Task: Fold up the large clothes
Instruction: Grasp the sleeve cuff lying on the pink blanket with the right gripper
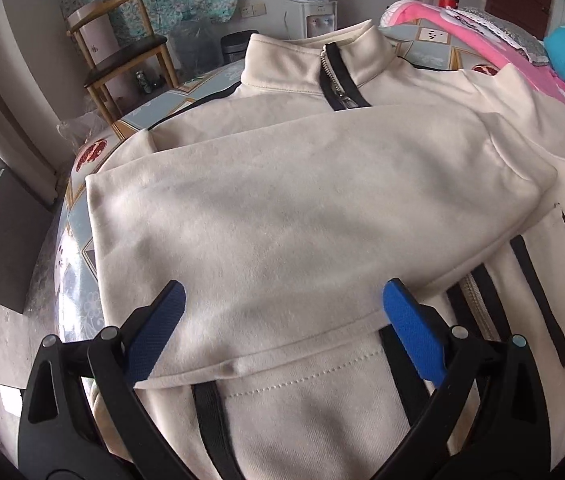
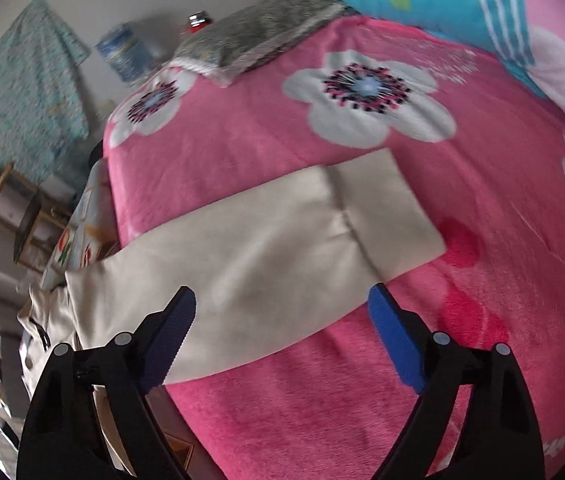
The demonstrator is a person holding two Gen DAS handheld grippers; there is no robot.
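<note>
On the counter [image 1: 82, 224] with the patterned cover, a cream zip-up jacket [image 1: 322, 400] lies face up, collar [image 1: 306, 68] away from the left wrist view. One sleeve [image 1: 302, 208] is already folded across the chest, its cuff end lying toward the far side of the body. The other sleeve [image 2: 250, 264] stretches off the counter onto the pink flowered blanket [image 2: 462, 320] of the adjoining bed, cuff [image 2: 390, 216] flat and pointing away.

The left tongs [image 1: 282, 296] hover over the hem edge of the folded sleeve, jaws apart, nothing between the pads. The right tongs [image 2: 282, 304] stand over the outstretched sleeve, jaws wide and straddling it, with no grip on the cloth; this view is blurred.

The step in hand appears to be folding the second sleeve inward.

- Take hold near the cuff, not mid-sleeve, so the full length travels together.
- Pinch both layers of fabric; a single layer is likely to let the sleeve sag open.
- Lift only enough to clear the blanket, whose pile may drag on the cloth.
- Lay the sleeve across the chest, parallel to the first.
- Use the left tongs to pin the first sleeve if it starts to shift.
</note>
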